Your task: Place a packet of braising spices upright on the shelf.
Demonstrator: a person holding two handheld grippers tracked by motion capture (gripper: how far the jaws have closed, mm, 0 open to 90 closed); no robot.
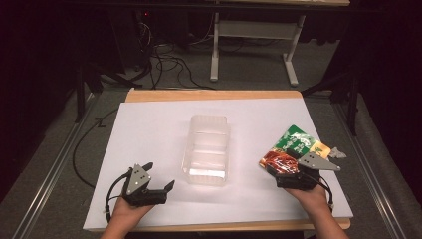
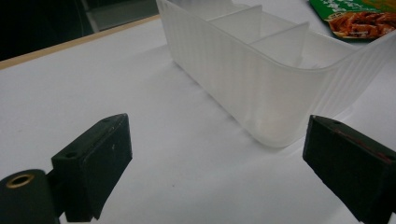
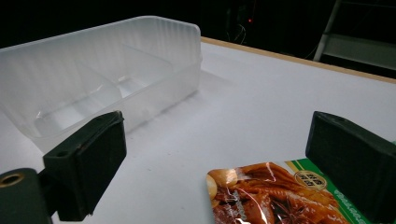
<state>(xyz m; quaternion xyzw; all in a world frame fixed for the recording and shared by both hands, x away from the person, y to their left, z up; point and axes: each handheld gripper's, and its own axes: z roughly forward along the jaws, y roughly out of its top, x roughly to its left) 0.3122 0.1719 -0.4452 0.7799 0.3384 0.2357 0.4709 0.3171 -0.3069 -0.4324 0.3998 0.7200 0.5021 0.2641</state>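
High view: snack packet (image 1: 291,149) lies on the counter (image 1: 149,129) right of the empty clear tray (image 1: 206,149); nothing packed yet. Left hand-held gripper (image 2: 215,158) view: released, empty. Right hand-held gripper (image 3: 215,163) view: released, packet between jaws, ungrasped.

Room is dark, w/ light mostly on the table (image 1: 149,124), which has a white top and wood edge at the far side. Behind it is a grey floor (image 1: 249,74) w/ black cables (image 1: 169,62) and a pale metal stand (image 1: 254,30). Metal rails (image 1: 47,174) run along both sides.
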